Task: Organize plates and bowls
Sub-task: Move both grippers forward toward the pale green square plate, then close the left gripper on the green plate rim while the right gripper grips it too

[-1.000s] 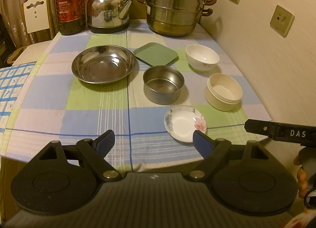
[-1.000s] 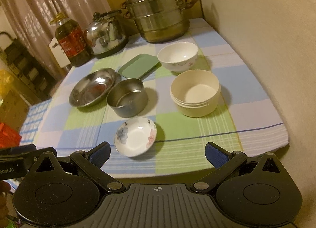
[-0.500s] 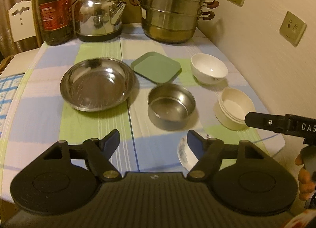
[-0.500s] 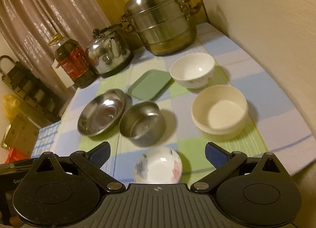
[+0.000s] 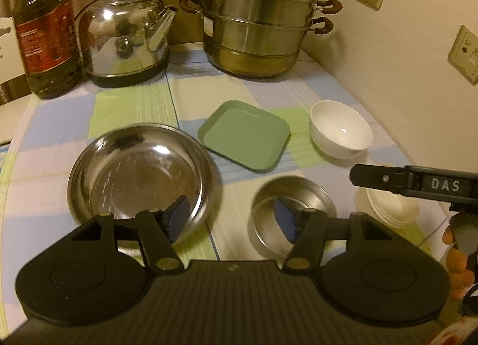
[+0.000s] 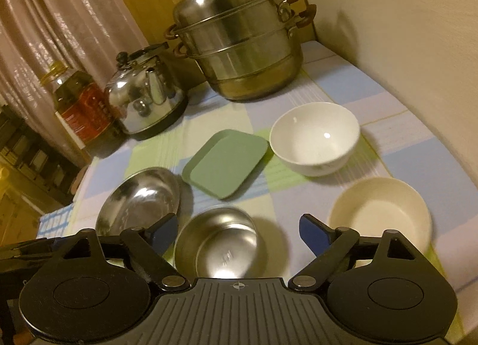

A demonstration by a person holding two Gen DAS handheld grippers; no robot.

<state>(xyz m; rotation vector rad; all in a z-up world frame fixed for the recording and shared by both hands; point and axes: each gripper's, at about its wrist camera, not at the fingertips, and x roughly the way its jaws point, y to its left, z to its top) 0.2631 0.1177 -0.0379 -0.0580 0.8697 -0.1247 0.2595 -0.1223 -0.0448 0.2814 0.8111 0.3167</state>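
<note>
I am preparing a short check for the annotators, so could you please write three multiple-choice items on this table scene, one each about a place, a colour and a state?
1. What lies between the wide steel plate and the white bowl?
A. the oil bottle
B. the green square plate
C. the kettle

2. What colour are the pads on the gripper fingers?
A. blue
B. red
C. white

3. How does the right gripper stand?
A. shut on the white bowl
B. shut on nothing
C. open, holding nothing

Answers:
1 B, it sits on the cloth between them.
2 A, both pads show blue.
3 C, its fingers are spread above the deep steel bowl.
</note>
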